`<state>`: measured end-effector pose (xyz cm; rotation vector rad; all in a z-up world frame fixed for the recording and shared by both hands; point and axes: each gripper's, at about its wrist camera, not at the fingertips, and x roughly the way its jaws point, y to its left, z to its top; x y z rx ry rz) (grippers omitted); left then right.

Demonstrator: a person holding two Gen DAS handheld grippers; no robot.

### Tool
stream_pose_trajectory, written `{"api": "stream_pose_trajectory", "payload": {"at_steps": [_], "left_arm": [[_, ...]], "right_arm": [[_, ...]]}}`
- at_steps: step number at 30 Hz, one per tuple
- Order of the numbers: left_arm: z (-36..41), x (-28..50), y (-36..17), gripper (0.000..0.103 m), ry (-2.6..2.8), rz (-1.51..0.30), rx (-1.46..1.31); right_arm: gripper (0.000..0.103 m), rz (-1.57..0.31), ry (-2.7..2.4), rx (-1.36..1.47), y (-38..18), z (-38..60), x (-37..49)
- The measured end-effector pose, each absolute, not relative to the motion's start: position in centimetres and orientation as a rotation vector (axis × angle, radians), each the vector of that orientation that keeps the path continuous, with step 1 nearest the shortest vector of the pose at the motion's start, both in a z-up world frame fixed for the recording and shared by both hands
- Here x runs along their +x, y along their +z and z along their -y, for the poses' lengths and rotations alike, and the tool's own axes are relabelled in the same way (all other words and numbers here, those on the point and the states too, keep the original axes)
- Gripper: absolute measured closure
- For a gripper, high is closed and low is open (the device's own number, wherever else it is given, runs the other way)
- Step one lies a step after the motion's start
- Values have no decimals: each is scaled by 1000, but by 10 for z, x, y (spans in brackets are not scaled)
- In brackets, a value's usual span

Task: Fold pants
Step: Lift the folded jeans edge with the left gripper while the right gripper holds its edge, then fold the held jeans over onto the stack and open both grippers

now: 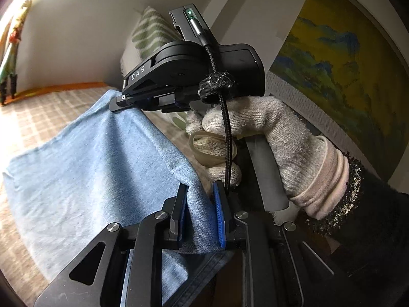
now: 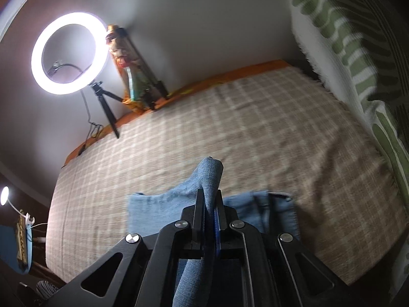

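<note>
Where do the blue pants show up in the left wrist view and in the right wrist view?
Left wrist: the blue pants fill the lower left, stretched between both claws.
Right wrist: the blue pants sit bottom centre, a fold pinched upward in the claw.
Shared landmark: the checked bedspread.

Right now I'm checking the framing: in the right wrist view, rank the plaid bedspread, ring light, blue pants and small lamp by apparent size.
1. plaid bedspread
2. blue pants, though nearness to the camera inflates them
3. ring light
4. small lamp

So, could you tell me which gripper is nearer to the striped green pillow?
Right, probably. The right gripper, clamping the pants, has the pillow beside it; the left gripper sits farther back.
</note>
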<state>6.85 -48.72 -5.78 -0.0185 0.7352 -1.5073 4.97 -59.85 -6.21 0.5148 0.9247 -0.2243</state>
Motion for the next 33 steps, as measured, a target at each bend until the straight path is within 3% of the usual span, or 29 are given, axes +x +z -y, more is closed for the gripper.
{"api": "stream_pose_trajectory", "payload": {"at_steps": [22, 33], "left_arm": [[507, 73, -100, 86, -1507, -865, -9], [511, 54, -104, 76, -1530, -911, 53]], "right_arm": [[100, -1050, -221, 507, -130, 647, 56], [78, -1085, -251, 425, -121, 644, 46]]}}
